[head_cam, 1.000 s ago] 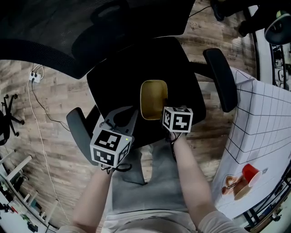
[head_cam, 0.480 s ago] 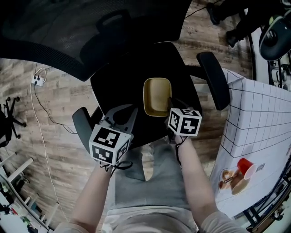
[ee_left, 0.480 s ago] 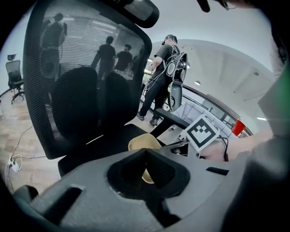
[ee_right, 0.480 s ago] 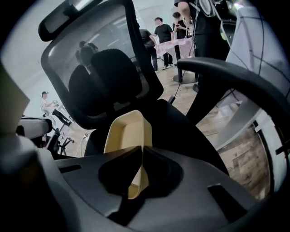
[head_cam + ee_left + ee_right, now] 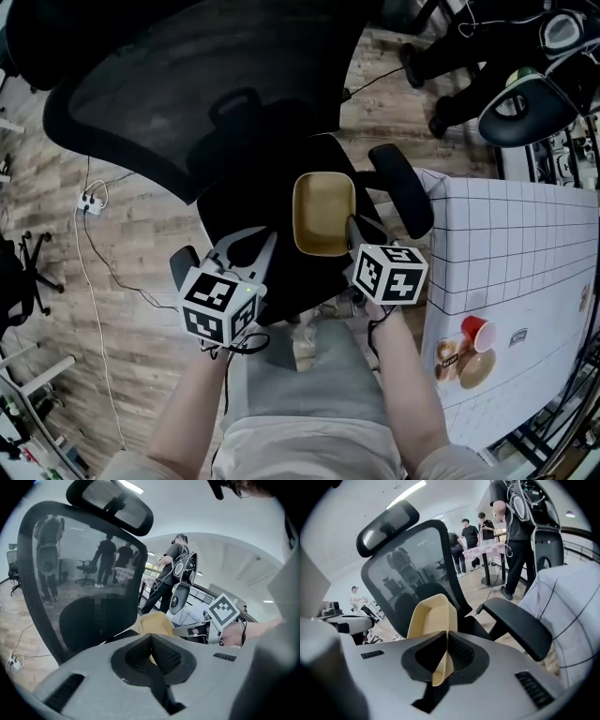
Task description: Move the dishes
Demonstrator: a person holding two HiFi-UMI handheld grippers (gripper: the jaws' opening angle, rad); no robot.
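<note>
Two grippers show in the head view over a black office chair (image 5: 253,197), and one yellow dish (image 5: 323,214) sits between them and the mesh backrest (image 5: 187,94).

The dish is a rectangular tray with rounded corners and raised walls. It hangs over the chair seat, open side up. The right gripper (image 5: 354,231) holds it. In the right gripper view, the fingers (image 5: 459,651) are clamped on the near rim of the dish (image 5: 433,616), with the thin yellow wall pinched between the ribbed pads. From there the dish slopes up and away toward the backrest. I cannot tell whether its underside clears the seat.

The left gripper (image 5: 251,246) is just left of the dish and does not touch it. In the left gripper view, its fingers (image 5: 164,656) are closed together on nothing, and the yellow dish shows just beyond them.

Each gripper carries a marker cube (image 5: 389,274) printed with black-and-white square codes, which hold no readable words.

A bench (image 5: 506,244) covered in a white cloth with a black grid stands to the right, beside the chair's armrest (image 5: 403,187). On it are a red cup (image 5: 476,330) and a small white label (image 5: 518,336) whose print is too small to read. The floor (image 5: 112,244) is wood plank, with a power strip (image 5: 91,202) and cable lying at the left.
</note>
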